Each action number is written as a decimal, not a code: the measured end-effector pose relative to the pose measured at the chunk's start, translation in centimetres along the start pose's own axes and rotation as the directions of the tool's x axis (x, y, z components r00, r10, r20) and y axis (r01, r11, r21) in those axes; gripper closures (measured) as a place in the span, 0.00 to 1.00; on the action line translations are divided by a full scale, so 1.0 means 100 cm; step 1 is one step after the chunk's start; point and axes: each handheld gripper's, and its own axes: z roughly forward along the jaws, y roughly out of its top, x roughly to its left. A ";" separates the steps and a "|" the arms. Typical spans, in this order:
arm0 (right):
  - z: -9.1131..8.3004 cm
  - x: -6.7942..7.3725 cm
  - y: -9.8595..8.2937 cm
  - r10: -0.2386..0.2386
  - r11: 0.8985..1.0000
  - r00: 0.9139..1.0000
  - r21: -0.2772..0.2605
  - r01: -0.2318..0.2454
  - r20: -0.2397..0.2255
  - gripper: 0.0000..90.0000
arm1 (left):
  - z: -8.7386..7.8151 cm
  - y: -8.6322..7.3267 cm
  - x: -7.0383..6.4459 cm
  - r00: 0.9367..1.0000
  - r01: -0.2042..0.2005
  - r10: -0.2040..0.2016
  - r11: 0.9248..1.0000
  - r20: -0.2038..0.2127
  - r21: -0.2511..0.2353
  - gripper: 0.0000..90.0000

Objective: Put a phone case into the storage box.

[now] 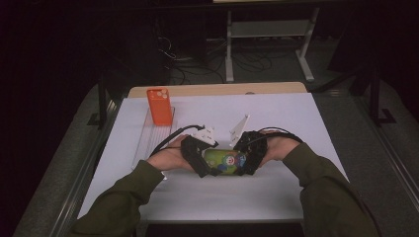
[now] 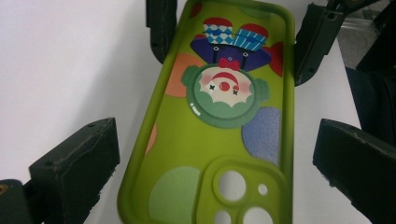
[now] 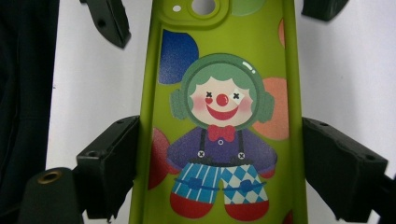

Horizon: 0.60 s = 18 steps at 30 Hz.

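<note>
A lime-green phone case (image 1: 225, 161) printed with a clown lies flat on the white table cover (image 1: 286, 113), camera cutout toward my left gripper. My left gripper (image 1: 207, 169) straddles that end, and its jaws stand open with a gap on each side of the case (image 2: 219, 140). From the opposite end, my right gripper (image 1: 243, 165) has both jaws pressed against the long edges of the case (image 3: 219, 56), so it is shut on it. The left gripper (image 2: 217, 135) and right gripper (image 3: 222, 128) face each other along the case.
An orange phone case (image 1: 159, 106) stands upright at the far end of a clear plastic tray (image 1: 148, 140) on the left. A bare wooden strip (image 1: 217, 89) runs along the far table edge. Beyond it are a dark floor, cables and a desk frame.
</note>
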 end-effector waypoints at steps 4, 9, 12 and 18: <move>0.001 0.001 0.003 -0.014 1.000 1.000 -0.004 0.014 -0.010 0.17 | 0.004 0.000 -0.002 1.000 -0.003 0.003 1.000 0.013 0.013 0.00; 0.001 0.001 0.005 -0.025 1.000 1.000 -0.015 0.025 -0.011 0.17 | 0.008 -0.001 -0.003 1.000 0.003 -0.004 1.000 0.020 0.026 0.00; 0.000 0.002 0.005 -0.034 0.999 0.999 -0.020 0.034 -0.018 0.17 | 0.009 -0.001 -0.003 1.000 -0.002 0.001 0.999 0.027 0.035 0.00; -0.001 0.003 0.005 -0.038 0.999 0.999 -0.018 0.038 -0.018 0.17 | 0.010 -0.001 -0.002 0.999 -0.031 0.029 0.998 0.035 0.062 0.08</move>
